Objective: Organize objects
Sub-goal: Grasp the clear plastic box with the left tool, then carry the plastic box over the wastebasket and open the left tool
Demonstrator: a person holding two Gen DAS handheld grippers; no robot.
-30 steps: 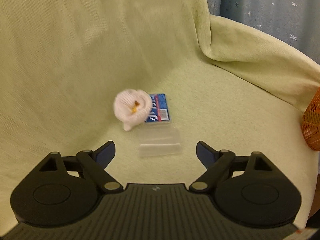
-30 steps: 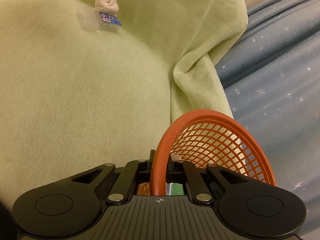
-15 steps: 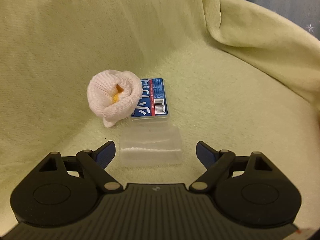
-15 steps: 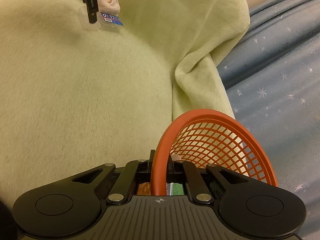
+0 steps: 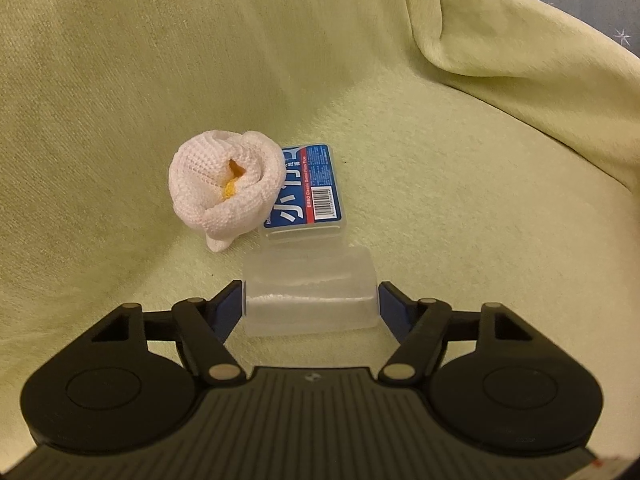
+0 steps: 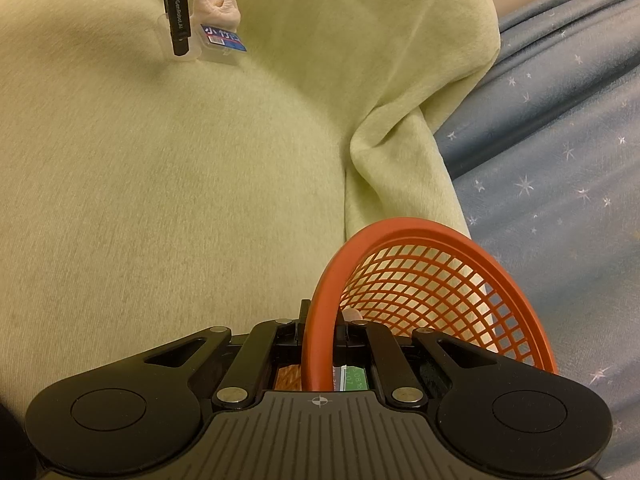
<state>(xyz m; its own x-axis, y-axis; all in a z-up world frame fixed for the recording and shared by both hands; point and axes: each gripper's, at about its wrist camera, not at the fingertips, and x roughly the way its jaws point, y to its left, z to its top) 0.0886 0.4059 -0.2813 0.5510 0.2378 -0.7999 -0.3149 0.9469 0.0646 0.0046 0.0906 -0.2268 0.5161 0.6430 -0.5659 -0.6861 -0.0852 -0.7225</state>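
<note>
In the left wrist view a clear plastic box (image 5: 311,295) lies on the green cover between my left gripper's (image 5: 311,306) blue pads, which touch both its ends. Behind it lie a blue-labelled floss box (image 5: 306,191) and a rolled white sock (image 5: 224,188). In the right wrist view my right gripper (image 6: 320,330) is shut on the rim of an orange mesh basket (image 6: 432,276). The left gripper (image 6: 178,20), the sock (image 6: 216,6) and the floss box (image 6: 224,38) show far off at the top left.
The green cover (image 5: 460,184) drapes over a sofa seat and rises in folds at the back and right. Blue star-patterned fabric (image 6: 560,128) lies to the right of the basket. Small items sit inside the basket near my right fingers.
My left gripper moved forward to the clear box and its jaws narrowed onto the box's ends. The right gripper and basket stayed still.
</note>
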